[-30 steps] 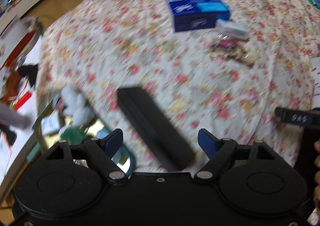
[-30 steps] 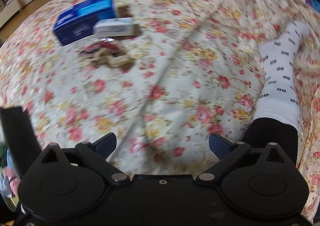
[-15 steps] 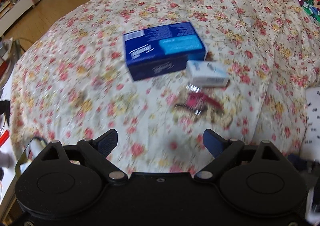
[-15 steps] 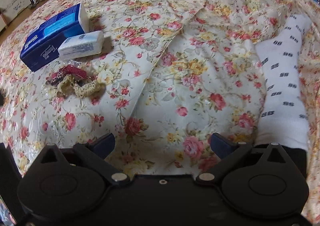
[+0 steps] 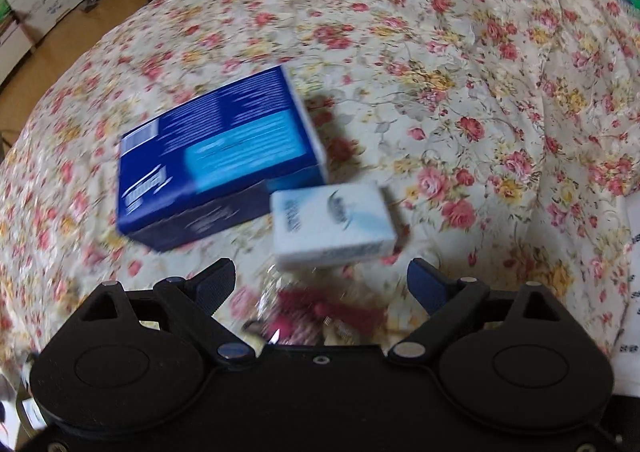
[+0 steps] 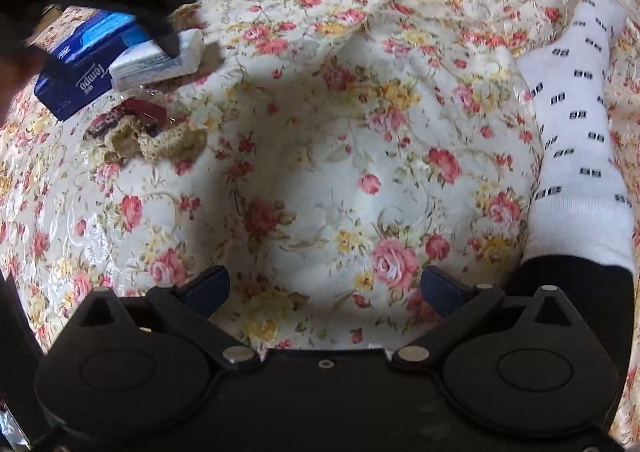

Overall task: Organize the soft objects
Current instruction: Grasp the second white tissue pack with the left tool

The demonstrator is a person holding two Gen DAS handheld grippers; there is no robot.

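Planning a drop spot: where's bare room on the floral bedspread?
Free: the wide floral bedspread stretch between the beige lace scrunchie pile and white patterned sock. Crowded: far left, where the blue tissue box, small white tissue pack and pile cluster.

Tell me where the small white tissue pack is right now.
In the left wrist view the small white tissue pack lies on the floral bedspread, against the blue tissue box, just beyond the red scrunchie.

The left gripper [image 5: 322, 284] is sweeping across the floral bedspread [image 5: 460, 64], away from the black case at the bed's edge that is no longer showing, and is now hanging over the blue tissue box [image 5: 216, 156], the white tissue pack [image 5: 332, 224] and the red-and-beige scrunchies [image 5: 320, 316]. Its jaws are just widening, nothing between them. In the right wrist view, it is now entering at the top left.
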